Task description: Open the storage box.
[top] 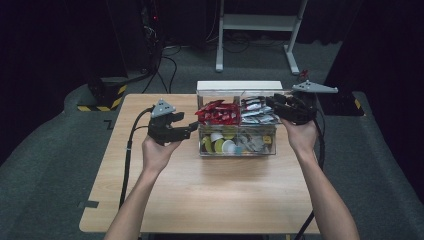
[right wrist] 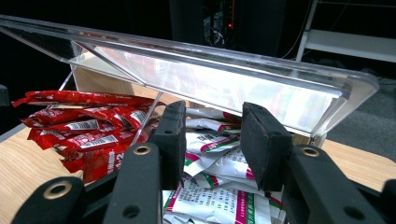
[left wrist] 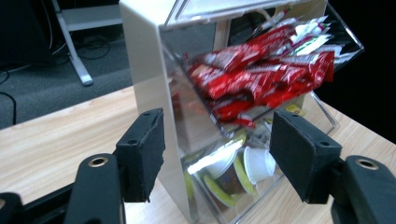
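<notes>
**Inspector:** You are working at a pale wood-grain table [top: 210, 195] on dark grey carpet [top: 45, 165], with a white metal stand [top: 257, 22] behind it and a yellow-and-black striped block [top: 107, 95] off the far left corner. What stands in front of your grippers?

**Operator:** The clear acrylic dispenser box with a white back panel [top: 237, 87].

**Inspector:** Noted. Its upper tier is split in two: glossy red foil sachets [top: 218, 112] on your left side, white printed sachets with green and pink bands [top: 256, 111] on your right. The lower bin holds small round cups with white and yellow-green lids [top: 222, 145]. In the right gripper view the tilted clear acrylic lid [right wrist: 224, 79] overhangs the sachets.

**Operator:** And my grippers?

**Inspector:** Your left gripper [top: 192, 129] hovers just beside the box's left wall, jaws spread wide with nothing between them; its own view looks at the box's white corner. Your right gripper [top: 271, 102] sits at the upper right compartment, directly above the white sachets, beneath the lid. Its flat black padded fingers [right wrist: 264, 142] stand a narrow gap apart; no sachet is pinched.
</notes>
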The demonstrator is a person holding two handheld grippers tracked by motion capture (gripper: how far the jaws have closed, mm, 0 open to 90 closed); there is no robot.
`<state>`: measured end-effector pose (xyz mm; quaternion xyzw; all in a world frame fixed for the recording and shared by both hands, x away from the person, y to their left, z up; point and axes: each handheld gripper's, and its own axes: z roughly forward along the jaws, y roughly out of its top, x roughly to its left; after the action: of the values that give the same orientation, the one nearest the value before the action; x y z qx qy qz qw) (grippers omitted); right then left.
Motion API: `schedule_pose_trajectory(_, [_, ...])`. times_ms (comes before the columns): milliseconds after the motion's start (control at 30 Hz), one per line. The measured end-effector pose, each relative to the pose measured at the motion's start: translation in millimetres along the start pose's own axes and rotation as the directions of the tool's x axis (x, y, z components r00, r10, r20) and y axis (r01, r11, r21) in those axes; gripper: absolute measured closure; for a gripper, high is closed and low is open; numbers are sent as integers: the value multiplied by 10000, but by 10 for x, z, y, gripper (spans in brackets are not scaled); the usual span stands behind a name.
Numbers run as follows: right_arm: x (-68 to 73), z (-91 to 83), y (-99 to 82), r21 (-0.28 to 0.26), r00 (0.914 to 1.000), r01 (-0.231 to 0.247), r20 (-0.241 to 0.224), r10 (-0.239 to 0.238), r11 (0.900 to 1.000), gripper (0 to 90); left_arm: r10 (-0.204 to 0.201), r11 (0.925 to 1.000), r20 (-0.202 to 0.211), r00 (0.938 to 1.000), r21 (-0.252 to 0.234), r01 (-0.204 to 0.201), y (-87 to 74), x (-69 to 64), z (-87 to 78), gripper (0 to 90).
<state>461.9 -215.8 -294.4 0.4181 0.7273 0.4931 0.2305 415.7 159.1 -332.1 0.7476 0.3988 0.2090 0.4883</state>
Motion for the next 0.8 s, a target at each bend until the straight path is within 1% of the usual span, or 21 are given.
schedule_pose_trajectory(167, [-4,1,0,-20,10000,3,-10,-3,10000,611,103,9999,-55,9999,63,-103,77,-19,58,373])
schedule_pose_trajectory(200, [-4,1,0,-20,10000,3,-10,-3,10000,611,136,9999,-16,9999,58,-136,93,-24,72,373])
schedule_pose_trajectory(233, [-4,1,0,-16,10000,-1,-12,1,10000,612,239,9996,14,9997,130,-239,120,-34,102,411])
schedule_pose_trajectory(300, [-4,1,0,-15,10000,1,-10,-1,10000,612,298,9994,-12,9996,179,-298,139,-40,126,421])
schedule_pose_trajectory(367, [-5,0,0,-12,10000,4,-10,-4,10000,613,349,9991,-25,9994,239,-348,164,-48,158,459])
schedule_pose_trajectory(400, [-5,0,0,-13,10000,3,-12,-3,10000,613,434,9987,-61,9990,279,-432,179,-55,178,459])
schedule_pose_trajectory(467, [-6,1,0,-23,10000,-1,-18,1,10000,614,492,9982,-81,9988,357,-489,197,-61,216,491])
schedule_pose_trajectory(500, [-7,1,-1,-28,10000,3,-18,-3,10000,615,506,9980,-55,9987,377,-503,204,-61,230,525])
schedule_pose_trajectory(533, [-7,1,-1,-28,10000,3,-18,-3,10000,615,510,9980,-30,9987,372,-509,208,-60,236,525])
schedule_pose_trajectory(600, [-7,1,-1,-32,10000,-1,-18,1,10000,617,600,9975,-157,9981,386,-593,220,-64,250,575])
schedule_pose_trajectory(667, [-7,1,-1,-32,10000,-2,-15,2,10000,617,641,9969,-117,9979,456,-635,231,-63,266,602])
schedule_pose_trajectory(700, [-7,1,-1,-27,10000,-9,-14,9,10000,618,678,9967,-187,9975,461,-669,236,-73,275,615])
schedule_pose_trajectory(800, [-6,1,-2,-30,10000,-13,-9,13,10000,618,966,9937,-414,9945,606,-940,251,-99,300,632])
